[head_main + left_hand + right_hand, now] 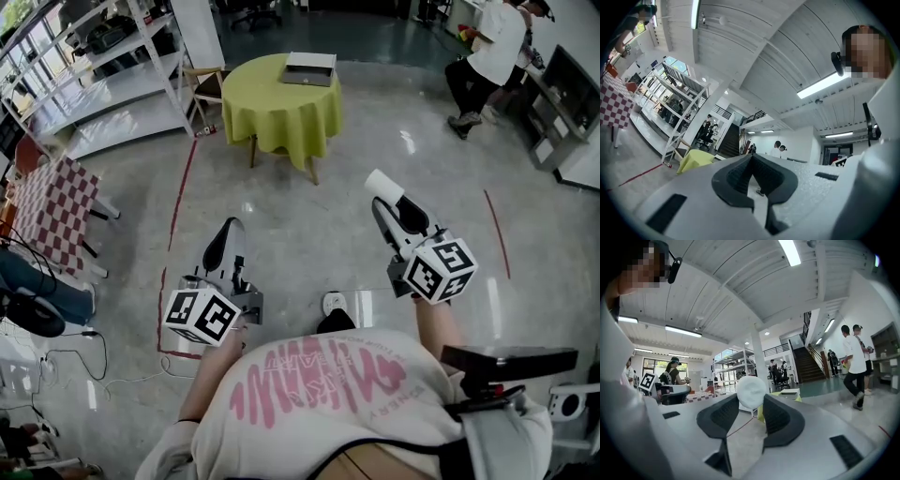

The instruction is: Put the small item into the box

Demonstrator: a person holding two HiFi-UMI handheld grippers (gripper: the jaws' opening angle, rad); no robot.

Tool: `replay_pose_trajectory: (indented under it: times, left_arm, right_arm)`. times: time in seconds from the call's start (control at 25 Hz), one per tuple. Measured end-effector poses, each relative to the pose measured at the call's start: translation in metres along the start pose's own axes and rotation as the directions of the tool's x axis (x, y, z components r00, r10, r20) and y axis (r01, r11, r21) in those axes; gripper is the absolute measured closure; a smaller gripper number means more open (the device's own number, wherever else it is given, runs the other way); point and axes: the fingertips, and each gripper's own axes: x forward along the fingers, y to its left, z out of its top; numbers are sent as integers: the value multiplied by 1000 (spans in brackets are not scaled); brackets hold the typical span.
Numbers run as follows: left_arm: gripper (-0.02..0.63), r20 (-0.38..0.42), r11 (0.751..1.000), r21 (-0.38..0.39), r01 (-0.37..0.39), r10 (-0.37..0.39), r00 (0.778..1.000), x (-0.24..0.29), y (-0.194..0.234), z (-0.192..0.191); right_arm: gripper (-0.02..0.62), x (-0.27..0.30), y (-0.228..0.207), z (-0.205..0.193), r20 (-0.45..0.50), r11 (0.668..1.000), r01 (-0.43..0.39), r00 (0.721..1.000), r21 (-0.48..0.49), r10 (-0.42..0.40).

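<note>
The right tongs [752, 400] are clamped on the small white item [751, 390]. It is a pale, rounded lump pinched between the two dark pads right at their tips. In the head view these tongs are held out level in front of the person, above the floor [309, 220], with the item at their far end. It points toward a round surface [272, 112] draped in a yellow-green cloth.

The box [309, 68] lies on the far side of that surface — flat, grey-white, lid side up. It is well apart from the item, with open floor between them.

The left tongs [751, 158] are together: the tips meet in a point and nothing sits between the pads. They are held just to the left of the person's body and tilted slightly upward.

A thin red line [183, 192] runs along the floor to the left of the round surface. Further left there is a red-and-white checkered cloth [52, 211], and white shelves [112, 75] stand behind it. At the far right of the room another person [492, 47] in a white top bends toward a counter — too far off to tell what they are handling.
</note>
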Motion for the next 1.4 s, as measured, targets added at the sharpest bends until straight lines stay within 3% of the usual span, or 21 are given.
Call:
replay_pose_trajectory:
  times: [0.44, 0.92, 1.16, 1.4]
  left_arm:
    - [598, 21, 998, -65, -21, 23, 1000, 148, 32, -3]
    - [598, -56, 995, -102, 0, -6, 998, 291, 42, -47]
    - [598, -87, 992, -117, -42, 32, 996, 316, 42, -69]
    - [598, -97, 989, -120, -82, 71, 993, 306, 48, -79]
  right_arm:
    - [436, 111, -102, 24, -12, 996, -71, 997, -45, 70]
    - [436, 176, -230, 45, -8, 999, -44, 999, -27, 43]
    - [436, 187, -266, 42, -29, 998, -68, 997, -13, 68]
    - [436, 193, -276, 22, -65, 997, -76, 995, 28, 77]
